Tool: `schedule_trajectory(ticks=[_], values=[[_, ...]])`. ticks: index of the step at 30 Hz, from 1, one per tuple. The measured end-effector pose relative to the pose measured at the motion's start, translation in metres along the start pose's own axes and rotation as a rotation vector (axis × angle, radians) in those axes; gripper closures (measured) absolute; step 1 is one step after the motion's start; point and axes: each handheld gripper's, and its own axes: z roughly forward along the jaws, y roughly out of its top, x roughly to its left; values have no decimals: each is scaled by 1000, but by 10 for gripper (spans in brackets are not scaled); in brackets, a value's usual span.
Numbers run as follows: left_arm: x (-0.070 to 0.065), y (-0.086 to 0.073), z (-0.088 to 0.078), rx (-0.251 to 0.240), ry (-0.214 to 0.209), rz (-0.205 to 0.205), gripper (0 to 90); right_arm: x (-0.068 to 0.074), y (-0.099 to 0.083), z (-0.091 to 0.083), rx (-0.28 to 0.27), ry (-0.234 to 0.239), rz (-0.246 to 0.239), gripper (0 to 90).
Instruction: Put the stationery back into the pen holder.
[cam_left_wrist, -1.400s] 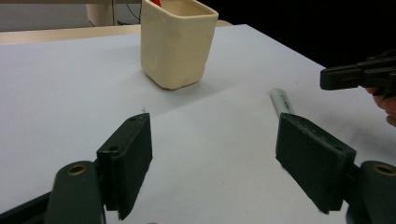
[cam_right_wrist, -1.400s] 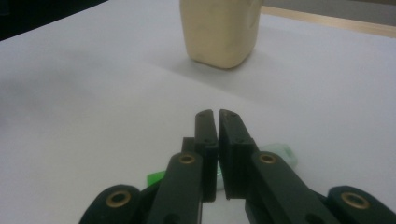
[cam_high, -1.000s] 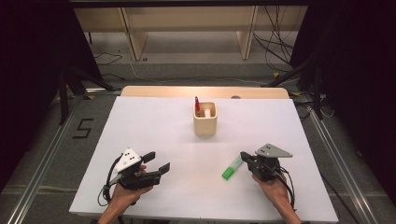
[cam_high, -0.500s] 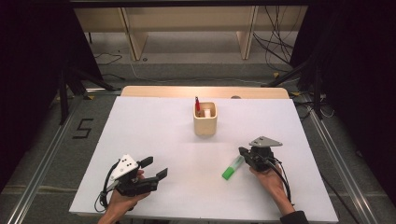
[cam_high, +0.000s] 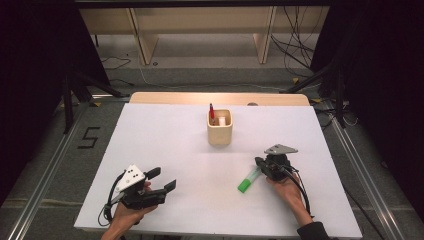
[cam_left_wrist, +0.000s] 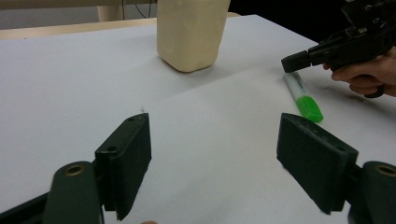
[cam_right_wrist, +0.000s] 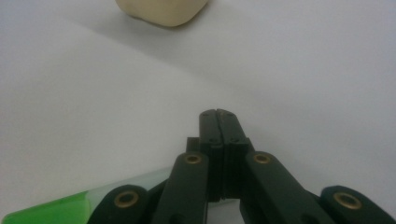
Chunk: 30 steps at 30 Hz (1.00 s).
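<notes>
Two grippers: on a white table (cam_high: 165, 140)
Left gripper (cam_high: 161, 179): jaws spread wide, nothing between them; forearm low at the near edge, idle, judged on standby
Right gripper (cam_high: 258, 162): jaws clenched together, empty; tips just beside the marker's clear end, judged nudging or lining up
Green marker (cam_high: 248, 180): flat on the table, cap toward the person
Beige cup (cam_high: 219, 128): upright mid-table, red pen (cam_high: 211, 113) inside; likely destination

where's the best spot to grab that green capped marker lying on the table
Grip the pale barrel of the marker near its middle, coming from straight above with the jaws across its width. It lies flat on the white table, so only its long sides are free. The right hand-held gripper, jaws shut, sits at the barrel's far end; it would likely need to open first.
</notes>
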Motion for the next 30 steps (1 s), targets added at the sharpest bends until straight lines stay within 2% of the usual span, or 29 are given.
schedule_trajectory(ticks=[15, 18, 30], values=[[-1, -2, 3, 15, -8, 4, 257, 0, 1, 2, 12, 1, -7, 900], [-2, -3, 4, 19, -8, 9, 257, 0, 3, 2, 25, -10, -23, 900], [-3, -4, 6, 26, -15, 11, 258, -1, 5, 4, 51, -9, -15, 900]])
